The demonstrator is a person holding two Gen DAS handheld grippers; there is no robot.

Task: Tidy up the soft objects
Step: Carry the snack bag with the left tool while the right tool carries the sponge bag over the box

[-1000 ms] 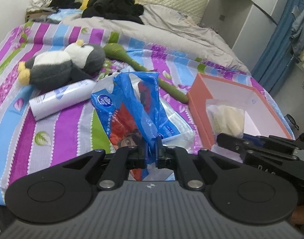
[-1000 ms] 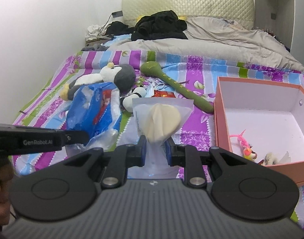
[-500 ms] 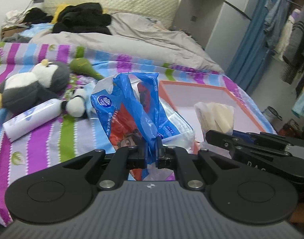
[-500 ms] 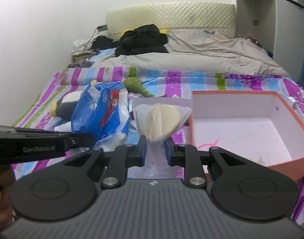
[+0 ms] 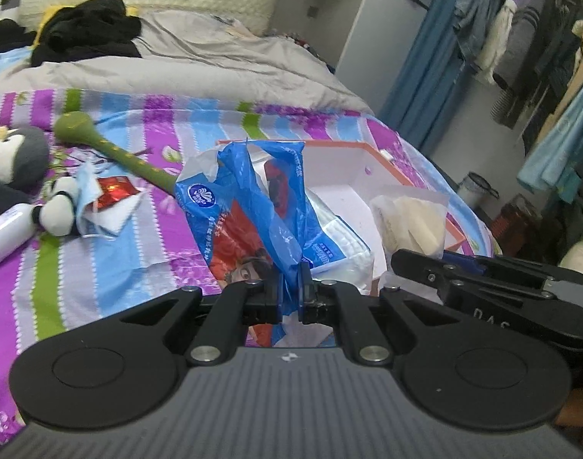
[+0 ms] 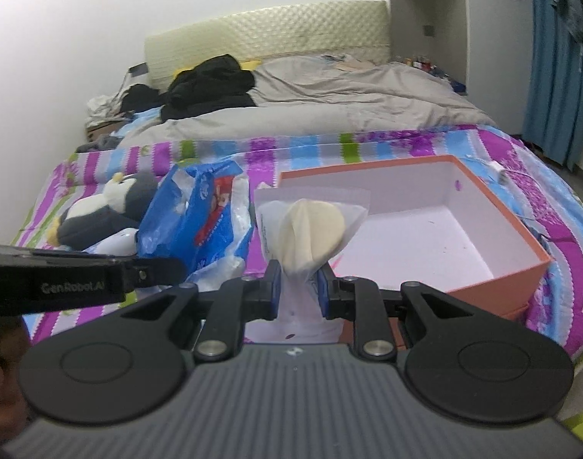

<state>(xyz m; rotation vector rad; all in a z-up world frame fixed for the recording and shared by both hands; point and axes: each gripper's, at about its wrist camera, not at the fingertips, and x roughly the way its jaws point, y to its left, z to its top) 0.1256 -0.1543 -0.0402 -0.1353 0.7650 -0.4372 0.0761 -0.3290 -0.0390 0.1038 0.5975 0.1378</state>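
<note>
My left gripper [image 5: 290,290] is shut on a blue plastic tissue pack [image 5: 253,206] and holds it above the bed, in front of the orange box [image 5: 383,168]. The pack also shows in the right wrist view [image 6: 199,222]. My right gripper [image 6: 298,287] is shut on a clear bag with a cream soft item [image 6: 310,233], held at the near left corner of the orange box [image 6: 498,283]. That bag shows in the left wrist view [image 5: 410,218] above the right gripper's body [image 5: 482,287].
A penguin plush [image 5: 12,160], a white bottle [image 5: 4,233], a green stick toy [image 5: 111,149] and small wrappers [image 5: 108,202] lie on the striped bedspread [image 5: 111,267]. A grey duvet [image 6: 329,99] and black clothes [image 6: 207,84] lie behind. Hanging clothes [image 5: 521,30] are at right.
Both grippers have swung right toward the orange box, carrying the blue pack and the clear bag. The penguin and bottle have slid to the left of the views.
</note>
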